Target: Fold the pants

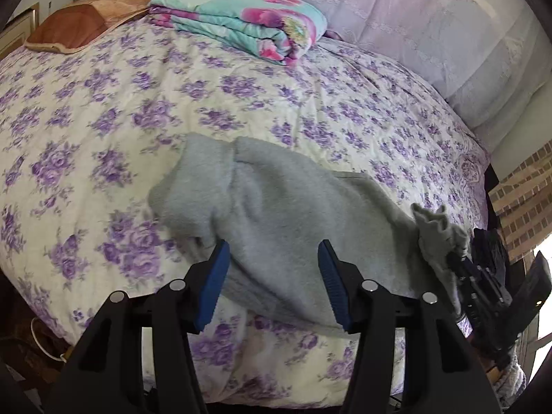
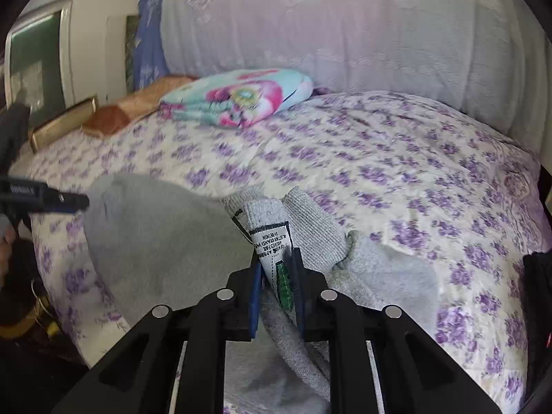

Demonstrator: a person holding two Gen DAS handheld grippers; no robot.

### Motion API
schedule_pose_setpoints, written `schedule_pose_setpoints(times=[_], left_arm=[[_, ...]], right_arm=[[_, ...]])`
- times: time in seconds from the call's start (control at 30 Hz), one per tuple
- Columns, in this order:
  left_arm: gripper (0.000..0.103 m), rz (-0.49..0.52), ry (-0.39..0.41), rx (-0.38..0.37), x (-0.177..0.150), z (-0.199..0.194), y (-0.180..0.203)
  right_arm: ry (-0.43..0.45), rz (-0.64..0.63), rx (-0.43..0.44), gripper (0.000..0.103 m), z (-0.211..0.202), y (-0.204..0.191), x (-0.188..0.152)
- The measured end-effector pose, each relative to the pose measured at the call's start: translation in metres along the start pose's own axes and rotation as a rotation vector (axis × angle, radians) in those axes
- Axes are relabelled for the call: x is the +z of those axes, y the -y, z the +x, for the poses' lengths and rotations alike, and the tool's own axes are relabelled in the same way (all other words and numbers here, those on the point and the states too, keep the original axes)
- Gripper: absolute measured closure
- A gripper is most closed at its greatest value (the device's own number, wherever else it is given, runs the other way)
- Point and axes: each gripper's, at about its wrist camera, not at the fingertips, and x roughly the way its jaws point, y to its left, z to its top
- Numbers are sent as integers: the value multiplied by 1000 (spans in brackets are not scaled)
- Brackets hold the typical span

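Observation:
Grey fleece pants [image 1: 276,214] lie bunched on the purple-flowered bedspread [image 1: 103,110] near the bed's front edge. My left gripper [image 1: 274,253] is open, its blue pads [image 1: 214,286] straddling the pants' near part without closing. My right gripper [image 2: 277,258] is shut on the pants' waistband [image 2: 303,220] by the white care label [image 2: 272,241] and lifts it a little. In the left wrist view the right gripper [image 1: 459,258] holds the raised waistband at the right. In the right wrist view the left gripper [image 2: 74,201] shows at the left by the grey pants [image 2: 155,238].
A folded floral blanket [image 1: 248,24] and a brown pillow [image 1: 100,13] lie at the far side of the bed. A large pale lilac cushion [image 2: 345,34] stands behind. A brick-patterned surface [image 1: 524,203] is at the right, past the bed edge.

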Motion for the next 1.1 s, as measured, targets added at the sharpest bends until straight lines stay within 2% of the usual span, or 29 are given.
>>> schedule_pose_setpoints(times=[0.1, 0.33, 0.4, 0.43, 0.47, 0.5, 0.63, 0.73, 0.77, 0.83, 0.87, 0.9, 0.93, 0.97, 1.0, 1.1], left_arm=[[51, -36, -7, 15, -6, -4, -21], [51, -102, -27, -4, -16, -3, -45], [51, -116, -40, -18, -18, 1, -46], [51, -121, -51, -28, -19, 5, -45], [51, -124, -60, -33, -22, 7, -45], [51, -127, -71, -36, -23, 11, -44], [51, -145, -92, -57, -25, 18, -43], [51, -168, -106, -74, -25, 25, -44], [51, -179, -111, -80, -24, 27, -45], [51, -201, -119, -95, -22, 33, -45], [51, -208, -122, -100, -20, 37, -46], [51, -214, -125, -106, -18, 40, -46], [51, -218, -127, -106, -16, 43, -46], [51, -219, -127, -103, -13, 46, -46], [51, -219, -127, -103, -11, 49, -46], [51, -230, -135, -111, -6, 57, -49]], right_arm=[[-76, -40, 21, 88, 21, -19, -12], [-125, -91, 15, 87, 31, -27, -18], [-130, -93, 29, 82, 31, -28, -18], [-132, -84, 56, 75, 28, -28, -16], [-131, -72, 89, 65, 24, -27, -13], [-122, -58, 120, 62, 16, -26, -11], [-9, -16, 186, 61, -20, -18, 2], [45, 94, 147, 62, -23, 2, 14], [37, 126, 113, 62, -16, 9, 17], [-30, 163, 68, 62, 7, 18, 17], [-108, 170, 57, 62, 26, 20, 12], [-202, 157, 46, 61, 47, 18, 2], [-218, 113, 21, 57, 57, 12, -6], [-177, 45, -7, 54, 56, 4, -11], [-180, -2, -31, 54, 57, -4, -14], [-209, 6, -35, 53, 57, -4, -11]])
